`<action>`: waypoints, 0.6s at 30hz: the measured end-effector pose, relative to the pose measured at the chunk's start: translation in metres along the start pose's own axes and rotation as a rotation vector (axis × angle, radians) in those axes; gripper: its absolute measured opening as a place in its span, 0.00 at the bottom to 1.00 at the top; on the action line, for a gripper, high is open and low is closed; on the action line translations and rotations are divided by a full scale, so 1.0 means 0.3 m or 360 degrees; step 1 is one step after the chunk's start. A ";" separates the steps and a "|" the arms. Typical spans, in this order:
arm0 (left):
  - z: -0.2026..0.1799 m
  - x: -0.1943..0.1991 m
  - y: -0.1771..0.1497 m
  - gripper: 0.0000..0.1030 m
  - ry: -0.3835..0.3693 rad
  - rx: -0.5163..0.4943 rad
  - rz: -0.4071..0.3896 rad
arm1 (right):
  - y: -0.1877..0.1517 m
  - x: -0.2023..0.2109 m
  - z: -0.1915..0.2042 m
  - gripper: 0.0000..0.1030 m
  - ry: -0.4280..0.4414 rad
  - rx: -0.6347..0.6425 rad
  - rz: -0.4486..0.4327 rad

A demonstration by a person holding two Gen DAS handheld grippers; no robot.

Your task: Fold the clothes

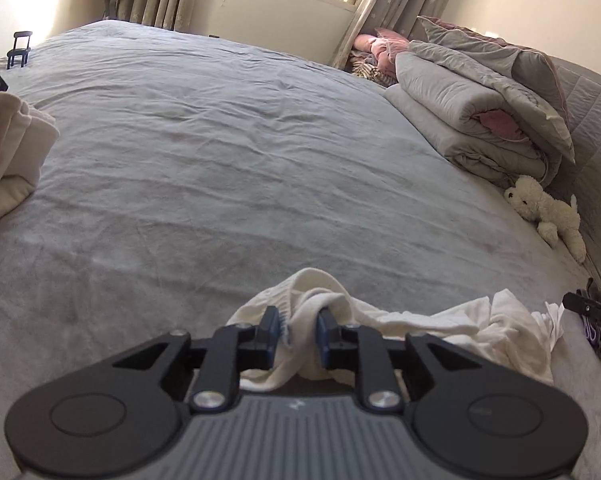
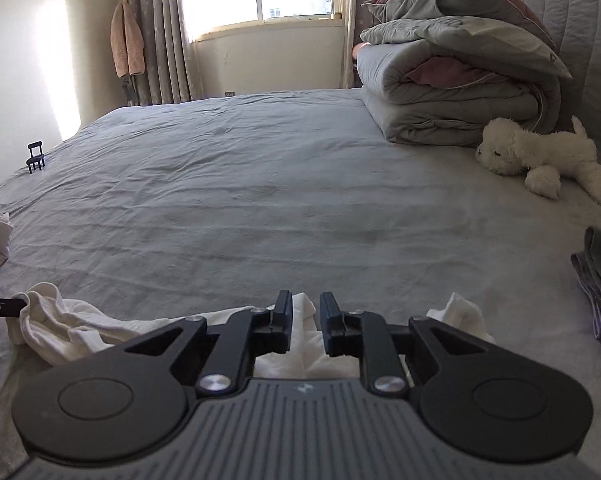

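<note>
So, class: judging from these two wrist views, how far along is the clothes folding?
Done: nothing looks folded; cream clothes lie heaped at the left edge. In hand: the left gripper and right gripper each pinch the crumpled white garment on the bed. Left: spreading and folding it, then the grey garment.

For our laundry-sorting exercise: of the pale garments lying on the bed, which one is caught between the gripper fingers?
The crumpled white garment at the near edge, pinched by both grippers; the cream pile lies untouched far left.

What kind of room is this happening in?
Most likely a home bedroom: a large bed in a grey sheet, a folded duvet stacked at its head, and a plush toy dog lying beside it.
</note>
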State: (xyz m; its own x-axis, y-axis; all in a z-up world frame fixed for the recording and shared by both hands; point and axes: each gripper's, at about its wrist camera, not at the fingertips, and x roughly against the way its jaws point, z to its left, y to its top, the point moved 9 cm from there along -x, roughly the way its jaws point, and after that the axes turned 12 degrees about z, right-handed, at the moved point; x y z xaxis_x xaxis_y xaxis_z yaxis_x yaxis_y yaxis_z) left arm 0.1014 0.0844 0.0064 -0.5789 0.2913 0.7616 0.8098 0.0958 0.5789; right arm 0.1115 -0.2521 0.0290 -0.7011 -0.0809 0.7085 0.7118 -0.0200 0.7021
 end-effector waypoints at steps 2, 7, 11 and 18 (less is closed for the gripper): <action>-0.007 0.027 0.014 0.55 0.0015 -0.0035 -0.0049 | -0.002 0.010 -0.002 0.55 -0.0005 -0.0001 -0.0010; -0.024 0.044 0.055 0.59 0.0083 -0.0178 -0.0108 | -0.022 0.000 -0.016 0.71 0.0015 -0.0035 0.0034; -0.105 0.019 0.088 0.66 0.0054 -0.0416 -0.0075 | -0.030 -0.038 -0.037 0.71 0.0074 -0.0089 0.0100; -0.283 -0.149 0.001 0.78 -0.0002 -0.0966 0.0092 | -0.108 -0.130 0.064 0.39 0.0217 0.0049 0.0316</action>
State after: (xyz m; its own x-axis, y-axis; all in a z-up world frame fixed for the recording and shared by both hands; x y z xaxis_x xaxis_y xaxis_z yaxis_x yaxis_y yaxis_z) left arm 0.1192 -0.0093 -0.0027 -0.5352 0.2812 0.7965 0.6405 -0.4796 0.5998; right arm 0.1149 -0.2291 -0.0201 -0.5337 -0.2139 0.8182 0.8321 0.0397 0.5532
